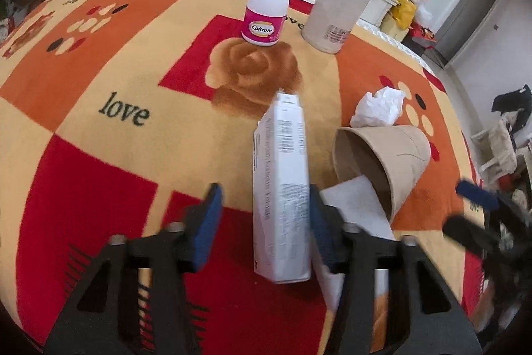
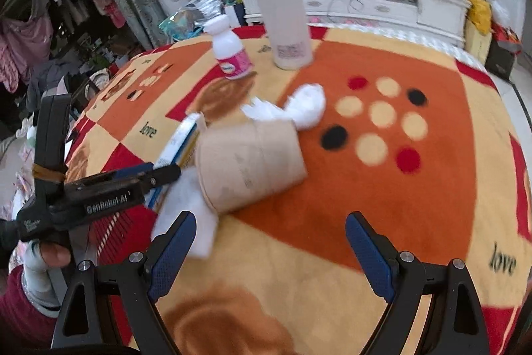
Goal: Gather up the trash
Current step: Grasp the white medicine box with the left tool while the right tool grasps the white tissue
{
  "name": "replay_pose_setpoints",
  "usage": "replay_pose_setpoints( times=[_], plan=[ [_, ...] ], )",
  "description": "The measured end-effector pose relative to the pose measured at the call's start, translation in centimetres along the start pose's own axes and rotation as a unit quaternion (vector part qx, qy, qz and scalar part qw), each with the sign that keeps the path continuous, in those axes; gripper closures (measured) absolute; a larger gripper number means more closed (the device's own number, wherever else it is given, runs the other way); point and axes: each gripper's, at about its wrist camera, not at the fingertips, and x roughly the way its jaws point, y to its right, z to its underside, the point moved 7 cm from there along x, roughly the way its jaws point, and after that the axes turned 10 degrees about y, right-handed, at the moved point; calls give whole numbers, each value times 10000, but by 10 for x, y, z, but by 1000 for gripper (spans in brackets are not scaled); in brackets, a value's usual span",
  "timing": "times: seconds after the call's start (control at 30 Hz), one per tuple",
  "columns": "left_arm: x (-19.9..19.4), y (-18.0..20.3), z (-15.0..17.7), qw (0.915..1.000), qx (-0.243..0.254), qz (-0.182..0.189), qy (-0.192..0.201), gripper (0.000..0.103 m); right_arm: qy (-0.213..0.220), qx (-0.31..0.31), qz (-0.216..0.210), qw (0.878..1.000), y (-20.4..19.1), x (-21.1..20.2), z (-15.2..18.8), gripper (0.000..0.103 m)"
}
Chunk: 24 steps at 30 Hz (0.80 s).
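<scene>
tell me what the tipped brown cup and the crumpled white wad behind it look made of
Tipped brown cup: likely paper or kraft card, matte, with a visible side seam and thin rolled rim. Crumpled white wad: apparently tissue paper, soft and matte, with fine irregular creases.

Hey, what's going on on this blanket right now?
A person is clearing trash off a patterned blanket with a tool in each hand. The left tool straddles a white box: one pad touches its side, the other stands clear. The right tool is open and empty, near a tipped paper cup. A crumpled tissue lies beyond it.
</scene>
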Motion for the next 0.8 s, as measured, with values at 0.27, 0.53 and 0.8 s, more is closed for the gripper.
replay_pose_setpoints(
  times=[0.27,0.53,0.8],
  plan=[
    [7,-8,-1,9989,-215,300,-298,80,6,685,195,9975,32,38,-51,13],
    [20,-2,1,9986,-130,302,-418,80,-671,596,48,9960,37,97,-62,28],
    [8,-2,-9,9990,-127,374,-223,87,-476,520,-358,9969,31,92,-62,67]
  ],
)
